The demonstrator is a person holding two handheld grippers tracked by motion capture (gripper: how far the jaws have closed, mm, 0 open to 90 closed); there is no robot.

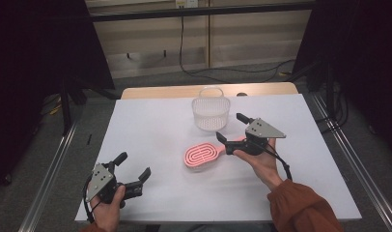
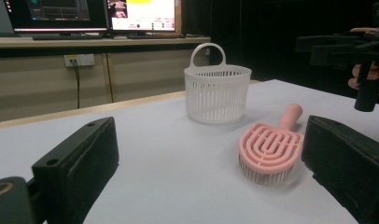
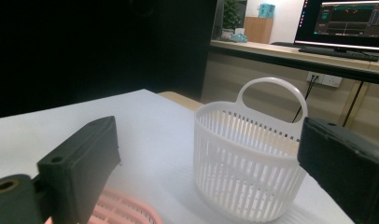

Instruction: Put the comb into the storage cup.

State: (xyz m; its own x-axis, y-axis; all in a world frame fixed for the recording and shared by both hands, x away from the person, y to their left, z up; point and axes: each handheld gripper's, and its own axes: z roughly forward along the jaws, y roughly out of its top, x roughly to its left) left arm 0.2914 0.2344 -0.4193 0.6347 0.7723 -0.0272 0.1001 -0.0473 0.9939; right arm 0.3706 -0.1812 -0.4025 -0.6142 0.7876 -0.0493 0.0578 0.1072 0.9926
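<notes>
So your left gripper (image 1: 134, 166) is parked at the near edge of the table (image 1: 150, 130), well short of the pink hairbrush (image 1: 202, 154) and off to its left, jaws spread wide with nothing in them. Looks like it's just waiting its turn. The brush lies flat mid-table, bristles down, handle pointing away to the right. Your right gripper (image 1: 231, 127) hovers right over that handle end, jaws wide and empty, probably lining up to grab it. Just beyond the brush sits the white slatted basket (image 1: 211, 112), upright with its loop handle at the far side, likely where the brush goes.
</notes>
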